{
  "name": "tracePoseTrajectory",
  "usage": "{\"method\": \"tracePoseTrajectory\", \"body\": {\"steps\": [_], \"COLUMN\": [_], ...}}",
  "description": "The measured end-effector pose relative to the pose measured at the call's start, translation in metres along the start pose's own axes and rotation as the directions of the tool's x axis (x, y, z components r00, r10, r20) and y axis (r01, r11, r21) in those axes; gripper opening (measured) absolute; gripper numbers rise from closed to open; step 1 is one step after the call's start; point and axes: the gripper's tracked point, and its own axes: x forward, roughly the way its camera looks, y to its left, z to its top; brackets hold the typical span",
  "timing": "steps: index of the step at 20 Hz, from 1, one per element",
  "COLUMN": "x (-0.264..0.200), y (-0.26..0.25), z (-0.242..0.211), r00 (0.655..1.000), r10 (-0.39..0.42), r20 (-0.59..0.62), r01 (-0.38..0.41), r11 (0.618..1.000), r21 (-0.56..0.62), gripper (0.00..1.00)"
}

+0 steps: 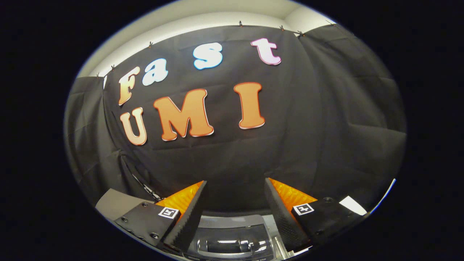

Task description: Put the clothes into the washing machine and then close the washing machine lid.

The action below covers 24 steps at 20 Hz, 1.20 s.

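- The gripper (235, 188) is held up and level, its fingers (192, 214) spread wide with nothing between them; they grip nothing.
- Just below and between the fingers lies the top of the washing machine (235, 232), seen from above at a shallow angle. A glossy dark panel, which looks like the lid (232, 244), sits there with light bars reflected in it. Whether it is fully down or partly raised I cannot tell from this angle.
- To the outer side of the left finger, a grey flat surface (116, 204) shows; it may be part of the machine or of a desk, and I cannot say which.
- Beyond the right finger a pale strip (353, 204) shows low down, too little of it to name.
- No clothes appear between the fingers or ahead of them, so where they lie cannot be told.
- Well beyond the fingers hangs the booth's black cloth wall (326, 127), pinned at its top edge under a pale ceiling (232, 11).
- Judgement: with empty fingers raised above the machine and aimed at the wall, this is either the start or the end of the task; which one cannot be settled here.
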Motion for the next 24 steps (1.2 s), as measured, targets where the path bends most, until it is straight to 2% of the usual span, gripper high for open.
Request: {"method": "tracePoseTrajectory", "body": {"steps": [5,9,13,24], "x": [-0.022,-0.036,-0.041,-0.037], "y": [-0.007,-0.02,-0.027,-0.026], "z": [0.055,0.079,0.076,0.076], "r00": [0.994,0.987,0.986,0.986], "r10": [-0.006,-0.029,-0.051,-0.039], "r20": [0.105,0.156,0.159,0.164], "r01": [0.006,0.03,0.05,0.039], "r11": [1.0,1.0,0.999,0.999], "r21": [-0.007,-0.004,0.014,0.004], "gripper": [0.99,0.99,0.99,0.99]}}
